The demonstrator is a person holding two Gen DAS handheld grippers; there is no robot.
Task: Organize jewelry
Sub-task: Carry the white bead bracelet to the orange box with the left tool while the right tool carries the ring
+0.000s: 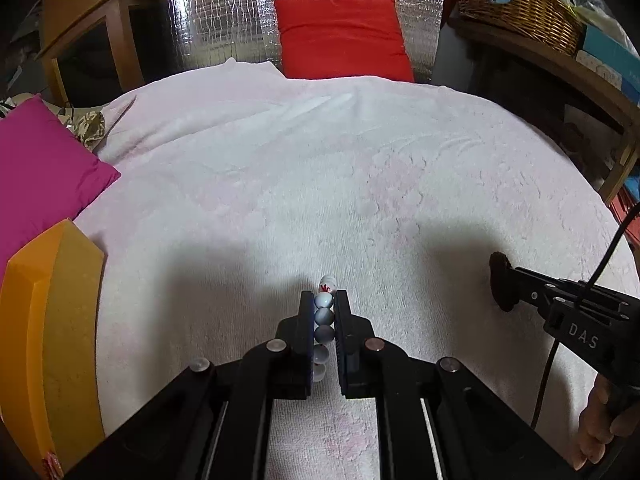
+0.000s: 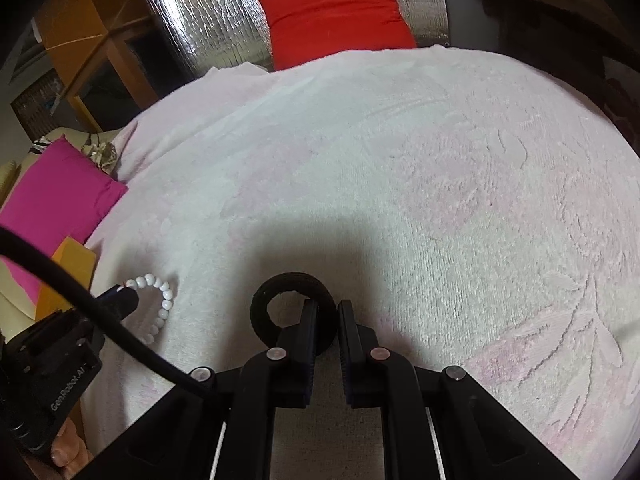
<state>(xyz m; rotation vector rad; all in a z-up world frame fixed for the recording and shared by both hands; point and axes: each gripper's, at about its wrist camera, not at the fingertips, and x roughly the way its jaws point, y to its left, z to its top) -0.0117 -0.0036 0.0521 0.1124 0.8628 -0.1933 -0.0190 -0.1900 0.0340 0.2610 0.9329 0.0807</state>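
The left tongs [image 1: 324, 308] were closed on the bead bracelet [image 1: 323, 322], its strand running lengthwise between their fingers, the orange box [image 1: 52, 340] well off to their left, while the right tongs [image 2: 328, 312] pinched the black ring [image 2: 294, 312], which stuck out to their left.

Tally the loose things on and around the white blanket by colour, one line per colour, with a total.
White: 1, the bead bracelet held by the left gripper
Black: 1, the ring-shaped band held by the right gripper
Red: 1, the cushion
Pink: 1, the cushion
Orange: 1, the box
Total: 5
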